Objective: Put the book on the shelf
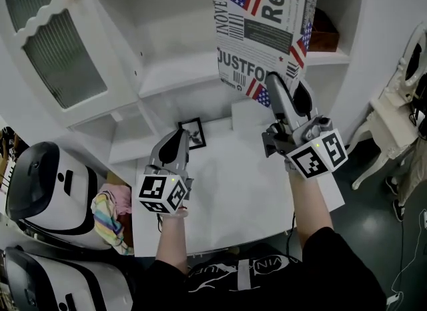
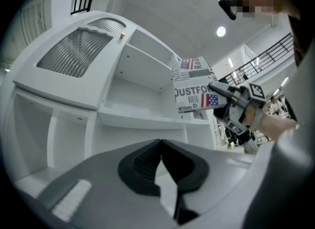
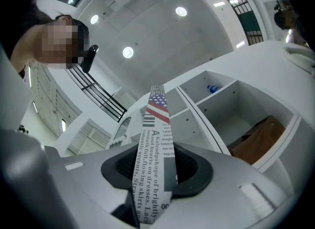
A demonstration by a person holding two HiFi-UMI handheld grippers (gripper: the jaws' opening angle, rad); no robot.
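Note:
The book [image 1: 263,29] has a newspaper-print cover with US flags. It is held upright in front of the white shelf unit [image 1: 180,69], level with the upper compartments. My right gripper [image 1: 287,99] is shut on its lower edge. In the right gripper view the book [image 3: 157,120] runs edge-on between the jaws of my right gripper [image 3: 157,147]. My left gripper [image 1: 175,149] hovers low over the white table [image 1: 240,203], shut and holding nothing. The left gripper view shows the book [image 2: 193,83] and the right gripper [image 2: 231,95] off to the right, beyond my left gripper [image 2: 161,142].
A small black picture frame [image 1: 193,133] stands on the table by the shelf. A brown box [image 1: 323,36] fills a right-hand compartment. White-and-black machines [image 1: 47,189] and a striped cloth [image 1: 110,213] are at left; a white chair [image 1: 400,96] at right.

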